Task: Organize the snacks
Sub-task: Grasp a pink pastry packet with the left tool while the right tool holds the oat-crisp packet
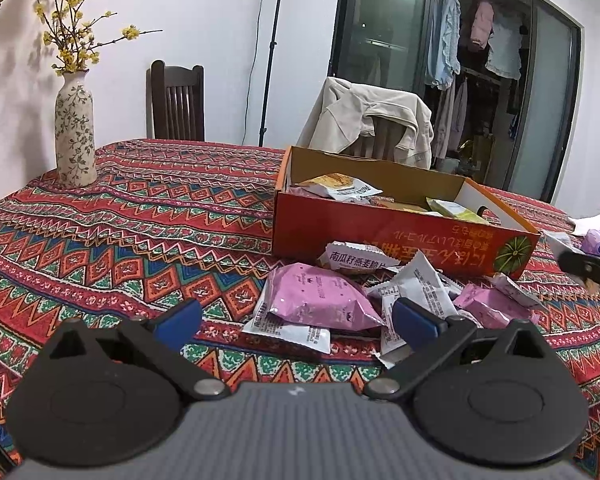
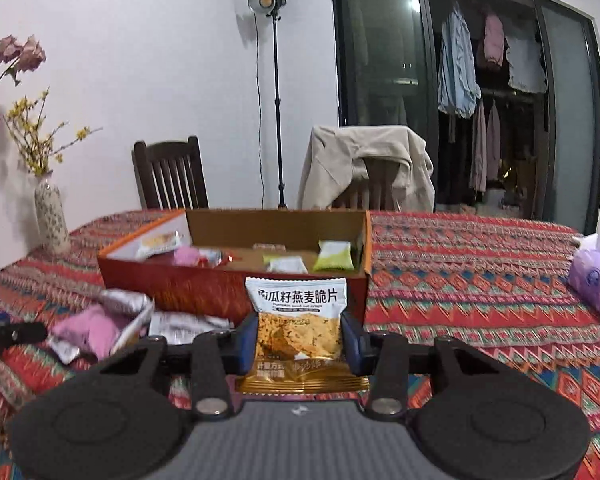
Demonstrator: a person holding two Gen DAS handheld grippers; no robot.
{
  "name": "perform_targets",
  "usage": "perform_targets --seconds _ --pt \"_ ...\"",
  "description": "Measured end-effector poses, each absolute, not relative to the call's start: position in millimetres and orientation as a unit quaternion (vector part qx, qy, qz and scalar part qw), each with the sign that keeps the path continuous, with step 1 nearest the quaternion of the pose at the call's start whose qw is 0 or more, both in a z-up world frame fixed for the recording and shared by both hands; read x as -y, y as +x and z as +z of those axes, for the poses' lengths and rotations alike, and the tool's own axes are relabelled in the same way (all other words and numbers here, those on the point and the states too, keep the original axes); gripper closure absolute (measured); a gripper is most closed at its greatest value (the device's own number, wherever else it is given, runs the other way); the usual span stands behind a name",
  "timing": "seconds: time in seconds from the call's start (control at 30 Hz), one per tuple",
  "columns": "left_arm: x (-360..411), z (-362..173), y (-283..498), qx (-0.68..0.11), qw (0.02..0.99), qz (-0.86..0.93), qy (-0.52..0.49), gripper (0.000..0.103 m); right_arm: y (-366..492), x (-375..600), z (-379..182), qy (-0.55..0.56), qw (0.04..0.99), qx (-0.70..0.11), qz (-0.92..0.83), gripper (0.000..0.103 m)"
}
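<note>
Your right gripper (image 2: pixel 300 340): jaws clamped on a white-and-gold crisp packet (image 2: pixel 298 324), held upright just near of the open orange cardboard box (image 2: pixel 236 284).
Your left gripper (image 1: pixel 296 320): jaws spread wide, holding nothing, above the patterned red tabletop (image 1: pixel 140 216).
Loose snacks: pink foil packet (image 1: pixel 320 300) among white ones, near side of the box.

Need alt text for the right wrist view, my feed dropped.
The right gripper is shut on an upright white-and-gold oat crisp packet, held before an open orange cardboard box with several snacks inside. Pink and silver packets lie left of it on the red patterned tablecloth.
</note>
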State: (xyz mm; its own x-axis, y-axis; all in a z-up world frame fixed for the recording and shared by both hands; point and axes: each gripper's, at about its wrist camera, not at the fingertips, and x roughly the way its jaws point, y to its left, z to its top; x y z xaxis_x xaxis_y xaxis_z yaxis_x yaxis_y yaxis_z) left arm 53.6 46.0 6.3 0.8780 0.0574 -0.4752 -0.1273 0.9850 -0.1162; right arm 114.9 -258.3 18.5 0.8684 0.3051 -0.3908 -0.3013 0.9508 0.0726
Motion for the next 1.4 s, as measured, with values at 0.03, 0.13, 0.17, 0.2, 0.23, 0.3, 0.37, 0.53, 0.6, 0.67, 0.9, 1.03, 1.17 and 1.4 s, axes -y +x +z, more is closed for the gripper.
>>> perform_targets --seconds 0.03,0.13,0.17,0.2,0.23,0.3,0.37,0.53,0.6,0.67,0.9,1.03,1.17,1.4 --pt "-45.6 6.3 54.3 -0.243 0.966 0.048 -0.071 0.000 119.3 256.3 17.0 0.009 0.966 -0.203 0.158 0.061" --pt "-44.1 6.8 57.2 -0.245 0.966 0.050 -0.067 0.000 130.1 252.7 9.2 0.021 0.965 -0.204 0.161 0.061" --pt "-43.7 7.6 58.4 -0.245 0.966 0.050 -0.065 0.000 132.5 251.8 5.3 0.023 0.965 -0.206 0.162 0.061" --pt "-43.3 8.4 59.7 -0.244 0.966 0.051 -0.064 0.000 135.0 251.2 2.0 0.023 0.964 -0.210 0.159 0.061" --pt "-43.0 9.3 61.5 -0.243 0.967 0.051 -0.061 0.000 135.5 251.4 0.0 0.023 0.964 -0.212 0.157 0.061" --pt "-41.6 10.3 66.8 -0.244 0.967 0.055 -0.056 0.000 134.5 254.6 -0.6 0.030 0.966 -0.206 0.154 0.061" --pt "-40.0 10.3 76.0 -0.253 0.964 0.058 -0.052 0.000 133.4 258.0 -1.8 0.035 0.967 -0.201 0.149 0.061" --pt "-31.6 6.4 104.1 -0.284 0.957 0.060 -0.023 0.000 134.6 260.9 -6.0 0.043 0.967 -0.207 0.143 0.061" --pt "-28.2 2.0 117.3 -0.307 0.950 0.063 -0.008 0.000 133.7 261.2 -7.4 0.042 0.967 -0.208 0.142 0.061" --pt "-25.8 -3.2 130.9 -0.327 0.942 0.069 0.005 0.000 132.8 260.4 -8.4 0.039 0.967 -0.208 0.140 0.061" --pt "-16.3 -16.6 152.6 -0.357 0.931 0.069 0.028 0.000 133.6 259.5 -8.8 0.038 0.967 -0.212 0.139 0.061" --pt "-10.2 -22.7 155.7 -0.361 0.929 0.072 0.043 0.000 133.1 260.3 -8.6 0.040 0.966 -0.211 0.142 0.061" --pt "-12.3 -24.8 154.6 -0.357 0.931 0.067 0.032 0.003 132.8 260.8 -8.5 0.041 0.966 -0.211 0.142 0.061" --pt "-17.2 -20.2 148.3 -0.349 0.935 0.059 0.009 0.028 132.5 260.4 -9.0 0.041 0.966 -0.210 0.142 0.061"
